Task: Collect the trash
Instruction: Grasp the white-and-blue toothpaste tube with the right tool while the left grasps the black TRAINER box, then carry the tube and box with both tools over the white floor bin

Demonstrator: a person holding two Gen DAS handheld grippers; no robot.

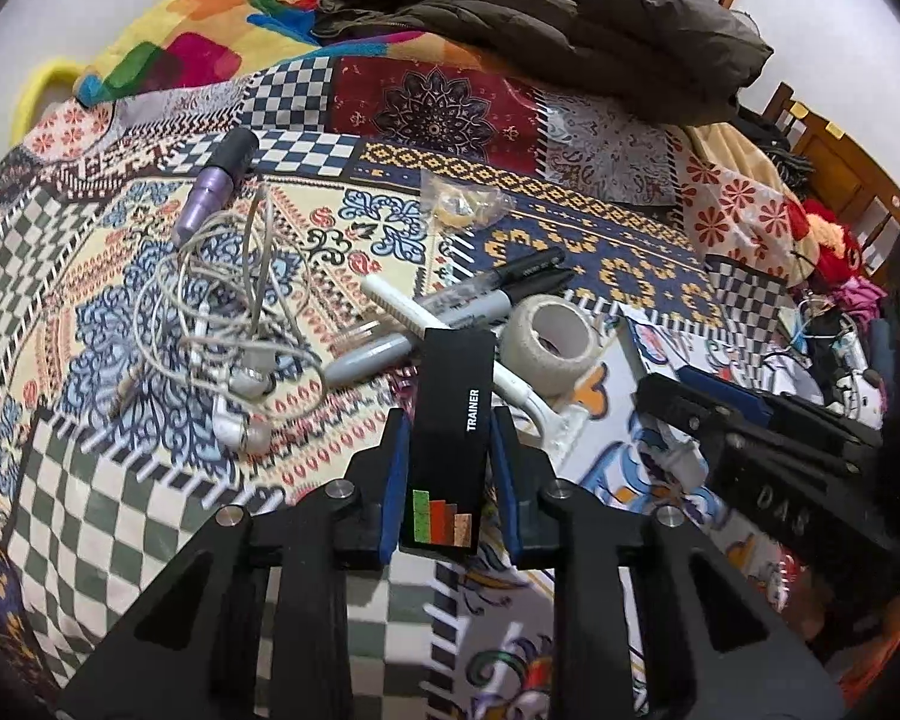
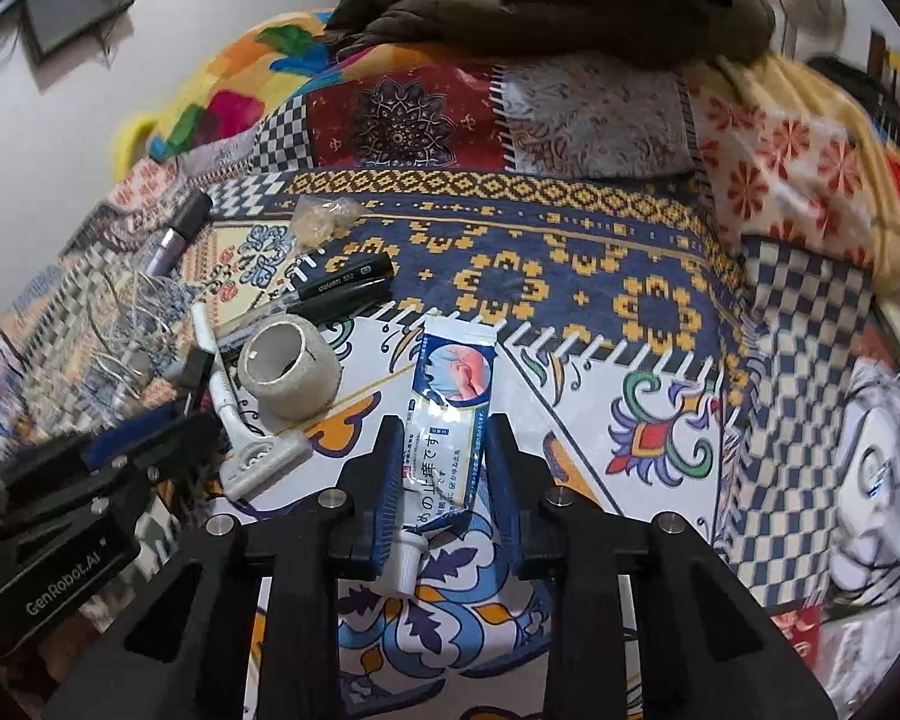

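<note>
Black and slim, a box (image 1: 447, 444) marked TRAINER stands between the left gripper (image 1: 447, 468) pads, which look clamped on it, just below the tape roll (image 1: 546, 339). Left of the roll lie markers (image 1: 450, 312), tangled earphones (image 1: 228, 324) and a purple tube (image 1: 213, 192); a clear wrapper (image 1: 462, 204) sits beyond. From the right wrist, the right gripper (image 2: 444, 462) looks closed on a white ointment tube (image 2: 447, 414) right of the roll (image 2: 288, 372), a razor (image 2: 252, 450) below-left. I'd say collecting has barely begun; no bin shows.

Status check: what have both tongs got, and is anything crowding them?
Left tongs shut on black box. Right tongs shut on ointment tube. Razor and tape roll close beside both.
</note>
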